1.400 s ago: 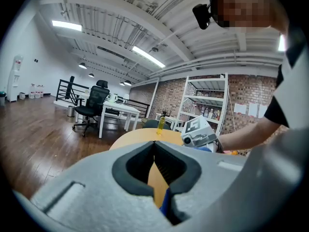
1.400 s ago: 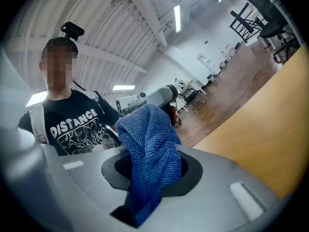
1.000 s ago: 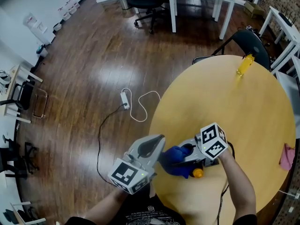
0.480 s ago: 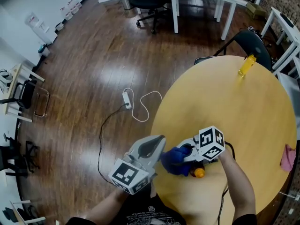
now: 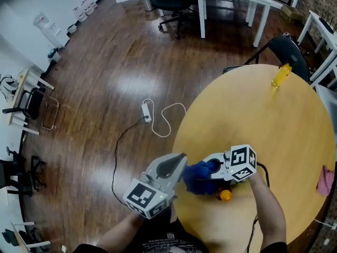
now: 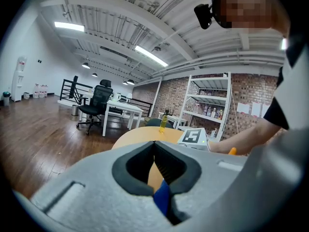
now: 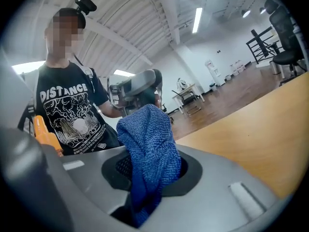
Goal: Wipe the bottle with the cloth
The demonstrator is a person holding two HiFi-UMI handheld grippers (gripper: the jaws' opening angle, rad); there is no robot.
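Right gripper view: right gripper [image 7: 147, 173] jaws clamped on the blue cloth [image 7: 147, 139], which is bunched up between them. Left gripper view: left gripper [image 6: 156, 153] jaws nearly together, pinching a cloth edge. Head view: bottle [image 5: 225, 195], only its orange end showing, lies on the table [image 5: 284, 130] just beside the right gripper, outside both jaws.

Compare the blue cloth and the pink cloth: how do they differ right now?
Colour: the blue cloth is deep blue, the pink cloth pale pink. State: the blue cloth is gripped, bunched in the right claw with a thin edge pinched in the left claw; the pink cloth lies untouched. Place: the blue cloth is at the table's near edge, the pink cloth at its right edge. Both are small crumpled cloths.
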